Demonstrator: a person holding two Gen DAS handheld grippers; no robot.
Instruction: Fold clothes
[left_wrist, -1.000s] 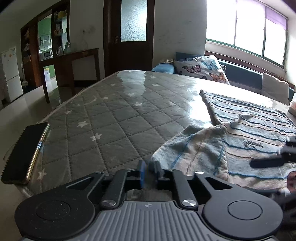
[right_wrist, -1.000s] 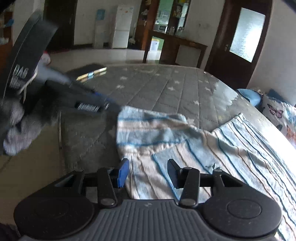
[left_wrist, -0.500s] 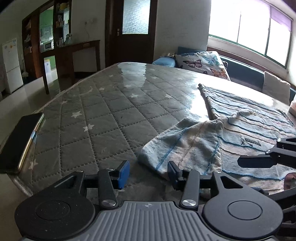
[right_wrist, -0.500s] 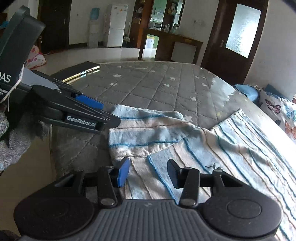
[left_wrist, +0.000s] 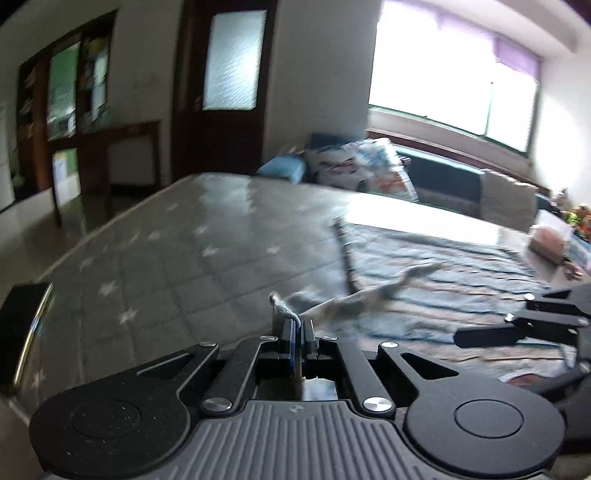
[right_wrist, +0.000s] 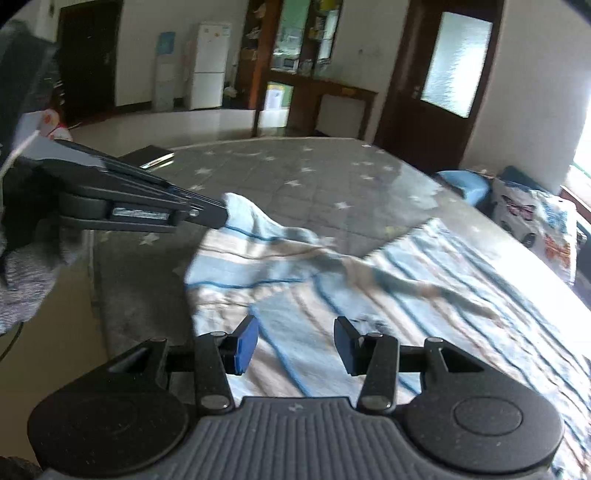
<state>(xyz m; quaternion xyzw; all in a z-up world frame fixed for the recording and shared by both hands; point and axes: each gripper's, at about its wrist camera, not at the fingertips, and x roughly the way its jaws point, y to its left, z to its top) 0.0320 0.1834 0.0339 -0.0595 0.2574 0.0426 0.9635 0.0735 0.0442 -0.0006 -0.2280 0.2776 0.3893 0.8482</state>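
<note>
A blue and cream striped garment (right_wrist: 388, 280) lies spread on the grey star-quilted mattress (right_wrist: 295, 177). My left gripper (left_wrist: 300, 326) is shut on the garment's near corner (left_wrist: 282, 310) and lifts it off the mattress; the cloth (left_wrist: 424, 295) stretches taut to the right. In the right wrist view the left gripper (right_wrist: 216, 212) pinches that raised corner (right_wrist: 240, 206). My right gripper (right_wrist: 293, 338) is open and empty, hovering just above the garment's near edge. It also shows at the right in the left wrist view (left_wrist: 480, 336).
A dark phone (left_wrist: 22, 325) lies at the mattress's left edge. Butterfly-print pillows (left_wrist: 365, 166) and a sofa (left_wrist: 461, 181) sit past the far end under the window. A fridge (right_wrist: 208, 81), shelves and a dark door (right_wrist: 443, 74) stand behind.
My left gripper went from open to shut on the garment's corner and has lifted it, pulling the cloth up and taut. The right gripper stays open above the near edge.
</note>
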